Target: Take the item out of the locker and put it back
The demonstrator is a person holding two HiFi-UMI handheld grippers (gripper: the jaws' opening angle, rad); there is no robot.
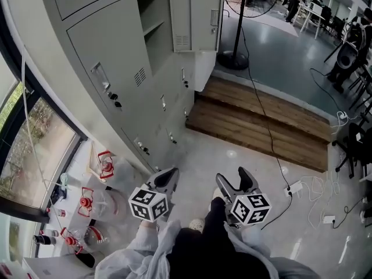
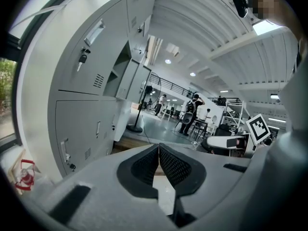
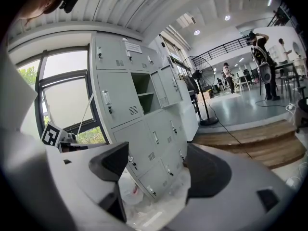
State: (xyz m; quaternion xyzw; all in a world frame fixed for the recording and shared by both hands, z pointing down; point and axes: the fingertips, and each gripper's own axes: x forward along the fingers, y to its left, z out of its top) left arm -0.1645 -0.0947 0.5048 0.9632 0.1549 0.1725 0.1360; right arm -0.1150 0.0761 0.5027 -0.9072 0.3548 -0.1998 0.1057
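Note:
A bank of grey lockers runs along the left. One upper compartment stands open, its door swung out to the right. A shelf shows inside it, and I see no item there. The same open compartment shows in the right gripper view and, edge-on, in the left gripper view. My left gripper is low in front of me, well short of the lockers; its jaws meet with nothing between them. Beside it, my right gripper stands open and empty.
Clear plastic bags with red-topped bottles lie on the floor at the foot of the lockers. A wooden step lies ahead, with a fan stand beyond it. Cables and a power strip lie at the right. People stand far back.

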